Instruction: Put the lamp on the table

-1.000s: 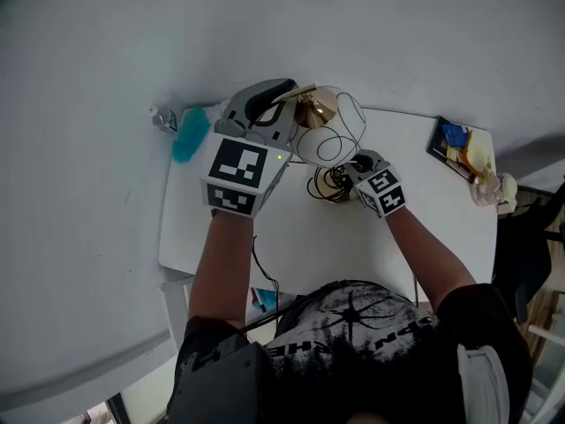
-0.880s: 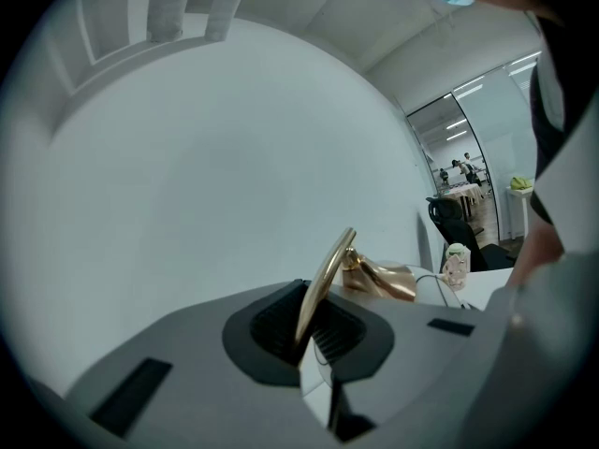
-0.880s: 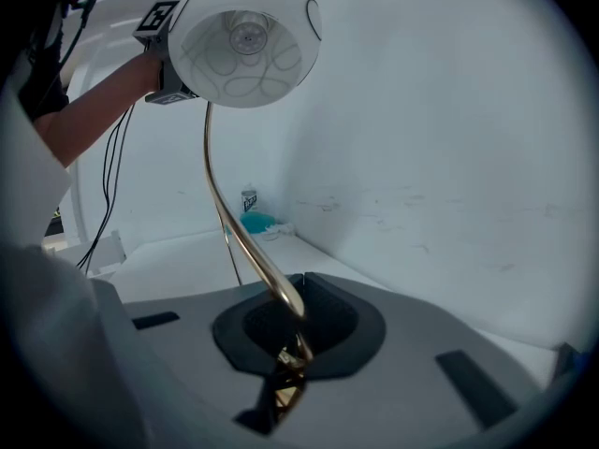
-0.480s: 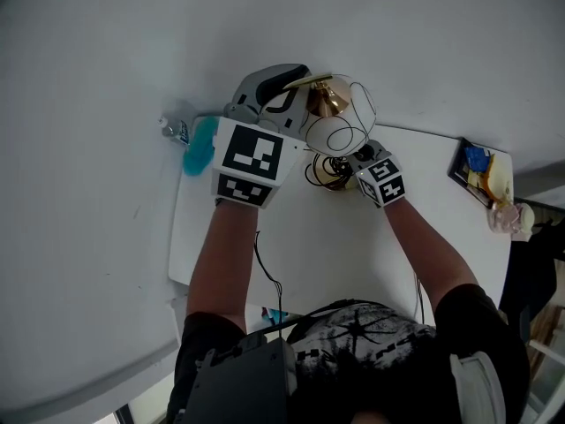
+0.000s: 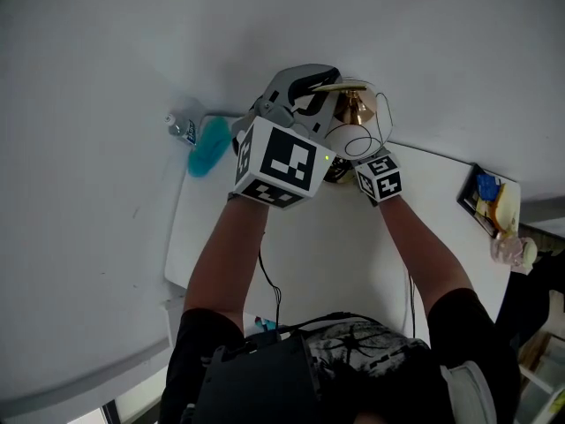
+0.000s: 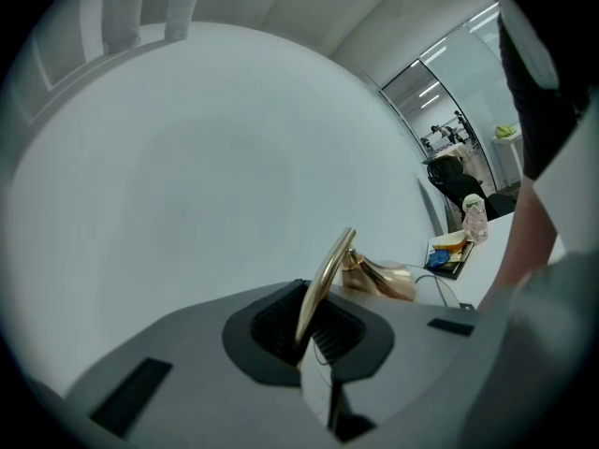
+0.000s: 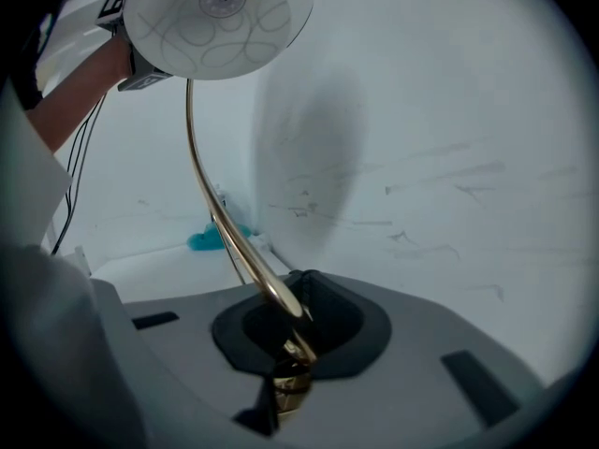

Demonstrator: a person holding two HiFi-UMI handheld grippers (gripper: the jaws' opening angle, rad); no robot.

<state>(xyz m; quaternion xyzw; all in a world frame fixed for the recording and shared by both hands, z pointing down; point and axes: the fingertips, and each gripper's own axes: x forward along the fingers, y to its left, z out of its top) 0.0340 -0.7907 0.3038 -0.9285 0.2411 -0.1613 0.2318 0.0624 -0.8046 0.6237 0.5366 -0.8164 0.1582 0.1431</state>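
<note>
Brass gooseneck lamp (image 7: 208, 195) with a round white shade (image 7: 220, 12) is up at the far edge of the white surface (image 5: 327, 246), right against the wall, and it's carried in both hands. The left gripper (image 6: 314, 330) has its fingers (image 6: 267, 330) clenched on the thin brass stem high up, near the shade end. The right gripper (image 7: 292, 330) is clamped on the same stem low down, just above a brass fitting.

Two grips make sense to me. The neck is long and curved and the shade looks top-heavy, so one hand steadies the top while the other takes the weight near the base. The base itself is hidden under the grippers in the head view, so no telling if it's touching down yet. My guess is it's about to be set down. A teal fluffy thing (image 5: 210, 144) sits at the back left corner, well apart from the lamp.
</note>
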